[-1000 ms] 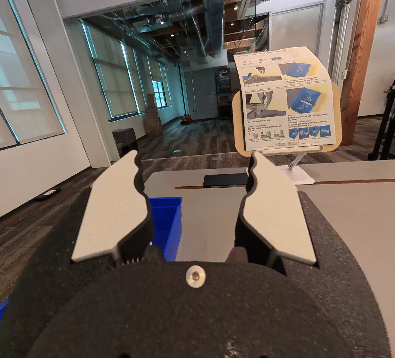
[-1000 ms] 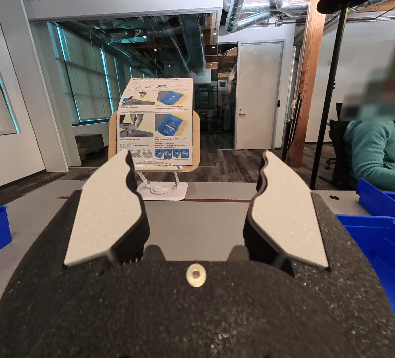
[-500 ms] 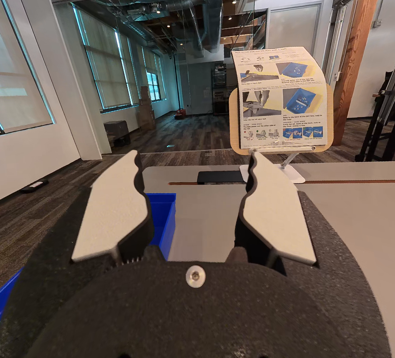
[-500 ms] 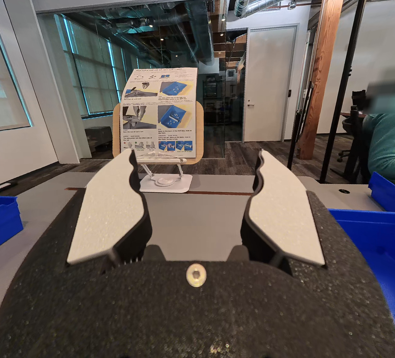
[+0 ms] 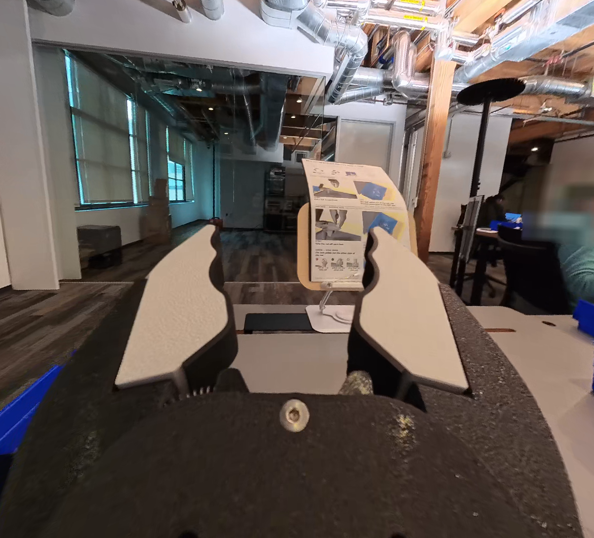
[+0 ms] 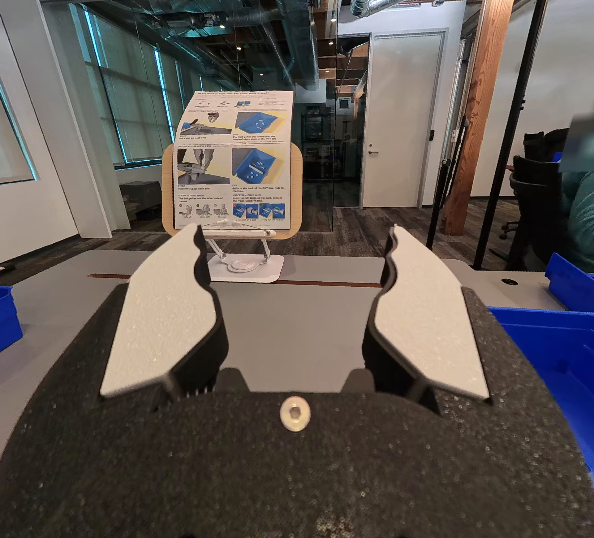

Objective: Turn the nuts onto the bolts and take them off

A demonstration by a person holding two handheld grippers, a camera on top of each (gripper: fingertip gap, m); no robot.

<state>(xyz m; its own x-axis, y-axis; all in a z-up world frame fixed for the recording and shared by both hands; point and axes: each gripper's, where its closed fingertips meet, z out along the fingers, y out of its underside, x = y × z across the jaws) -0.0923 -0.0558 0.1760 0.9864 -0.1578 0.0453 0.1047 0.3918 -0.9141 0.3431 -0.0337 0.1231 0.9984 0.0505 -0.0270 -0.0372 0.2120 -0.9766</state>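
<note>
Visibly two empty grippers (image 5: 292, 233) (image 6: 294, 230)

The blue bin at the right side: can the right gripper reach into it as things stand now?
Probably yes. The right gripper is open and empty, and the blue bin lies close beside it with its top open. Nothing shows between them; its contents are out of view.

Matt, finely grained pale fingers (image 6: 160, 320) sit in rough black foam (image 6: 289, 474) with a shiny metal screw (image 6: 294, 414), over a smooth matt grey table (image 6: 295, 313), glossy blue plastic bins (image 6: 553, 349) and a paper sheet (image 6: 233, 162) on a wooden board (image 6: 297, 188).
</note>
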